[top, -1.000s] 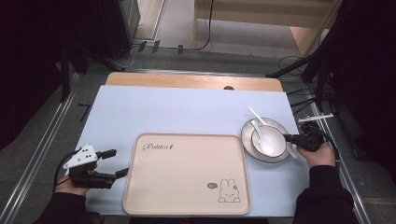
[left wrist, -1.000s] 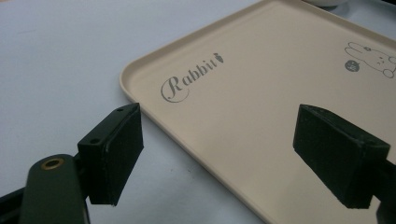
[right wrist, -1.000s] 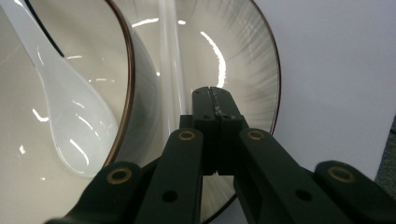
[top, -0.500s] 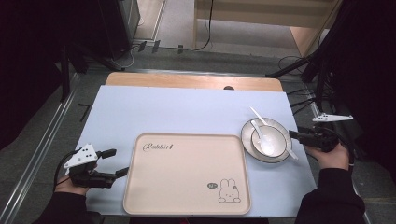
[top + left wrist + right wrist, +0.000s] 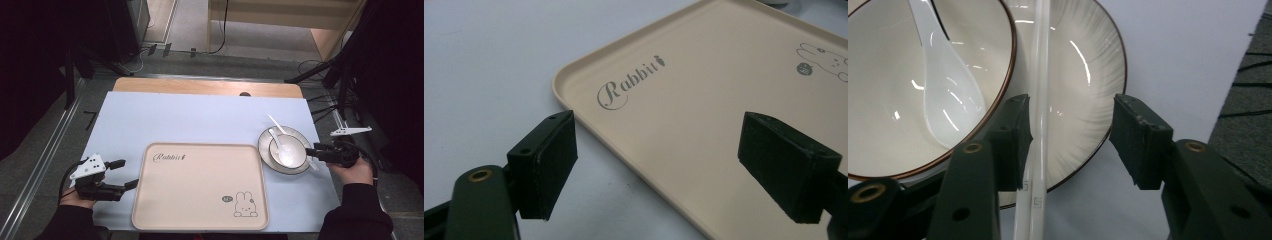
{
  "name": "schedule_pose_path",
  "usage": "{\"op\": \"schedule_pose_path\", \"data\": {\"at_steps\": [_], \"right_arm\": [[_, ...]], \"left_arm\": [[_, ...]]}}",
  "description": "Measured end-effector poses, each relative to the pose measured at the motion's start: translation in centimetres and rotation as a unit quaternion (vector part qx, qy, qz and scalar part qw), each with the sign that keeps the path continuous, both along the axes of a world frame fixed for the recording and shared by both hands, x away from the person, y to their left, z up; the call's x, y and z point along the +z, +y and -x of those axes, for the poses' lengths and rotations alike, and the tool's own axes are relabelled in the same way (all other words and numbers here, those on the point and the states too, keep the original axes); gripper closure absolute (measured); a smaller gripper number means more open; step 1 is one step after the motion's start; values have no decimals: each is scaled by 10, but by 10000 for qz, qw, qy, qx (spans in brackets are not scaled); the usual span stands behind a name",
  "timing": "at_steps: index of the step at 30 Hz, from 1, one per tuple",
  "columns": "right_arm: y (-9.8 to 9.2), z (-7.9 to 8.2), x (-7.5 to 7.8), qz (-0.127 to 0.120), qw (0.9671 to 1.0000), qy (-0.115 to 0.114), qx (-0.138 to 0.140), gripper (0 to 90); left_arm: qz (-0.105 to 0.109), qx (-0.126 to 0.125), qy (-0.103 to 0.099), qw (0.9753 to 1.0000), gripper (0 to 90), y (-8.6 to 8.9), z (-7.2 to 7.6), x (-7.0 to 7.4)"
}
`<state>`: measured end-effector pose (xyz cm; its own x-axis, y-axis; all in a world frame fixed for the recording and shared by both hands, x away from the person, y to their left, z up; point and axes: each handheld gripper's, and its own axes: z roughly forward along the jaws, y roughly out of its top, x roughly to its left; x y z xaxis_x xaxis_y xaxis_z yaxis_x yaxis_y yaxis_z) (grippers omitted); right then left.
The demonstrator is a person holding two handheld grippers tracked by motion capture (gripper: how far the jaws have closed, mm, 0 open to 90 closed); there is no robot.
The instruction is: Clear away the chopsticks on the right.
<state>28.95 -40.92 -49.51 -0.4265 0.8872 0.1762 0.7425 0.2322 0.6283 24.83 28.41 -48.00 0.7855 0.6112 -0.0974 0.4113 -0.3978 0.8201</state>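
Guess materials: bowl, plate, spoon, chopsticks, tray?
Bowl: likely glazed ceramic, glossy off-white with sharp highlights and a brown rim line. Plate: same look, glazed, with fine grey radial streaks. Spoon: white, very glossy, ceramic or melamine; can't tell. Chopsticks: smooth white, probably plastic or melamine. Tray: matte beige, rounded moulded rim, printed rabbit art; looks plastic.

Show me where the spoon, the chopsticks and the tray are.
spoon (image 5: 950, 100): right gripper view, on its scoop.
chopsticks (image 5: 1039, 75): right gripper view, on the shafts.
tray (image 5: 200, 190): high view, bare middle.
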Motion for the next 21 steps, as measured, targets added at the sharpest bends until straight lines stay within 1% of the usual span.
{"op": "schedule_pose_path", "data": {"at_steps": [1, 2, 4, 5, 6, 8, 10, 12, 13, 16, 17, 19, 21], "right_arm": [[2, -1, -2, -14, 9999, 110, 63, 560], [2, -1, -2, -14, 9999, 110, 63, 560], [4, -3, -5, 59, 9998, 176, 116, 600], [4, -3, -5, 44, 9997, 200, 139, 615], [4, -3, -4, -1, 9996, 241, 134, 644], [5, -4, -5, 30, 9996, 232, 146, 699], [6, -6, -7, -5, 9995, 285, 159, 755], [5, -8, -7, -25, 9993, 320, 186, 763], [6, -10, -9, -29, 9992, 372, 162, 774], [6, -14, -12, -67, 9989, 421, 191, 788], [7, -17, -15, -67, 9985, 502, 205, 786], [8, -18, -16, -41, 9984, 516, 245, 788], [9, -21, -18, -41, 9980, 577, 267, 805]], "left_arm": [[4, 6, -7, 10000, 164, 0, 0, 0], [-5, 9, -2, 10000, 164, 0, 0, 0], [9, 21, -7, 10000, 164, 0, 0, 0], [23, 23, -8, 10000, 163, 1, 0, 0], [16, 28, -23, 10000, 163, 1, 0, 0], [4, 42, -26, 10000, 163, 1, -1, 1], [15, 26, -25, 10000, 164, 1, -1, 0], [-10, 30, -19, 10000, 163, 0, 0, 1], [9, 33, -20, 10000, 163, 0, 0, 0], [15, 30, -19, 10000, 164, 0, -1, 0], [10, 29, -30, 10000, 164, 1, -1, 0], [-2, 40, -34, 10000, 163, 1, -1, 1], [10, 47, -37, 10000, 164, 1, -1, 1]]}}
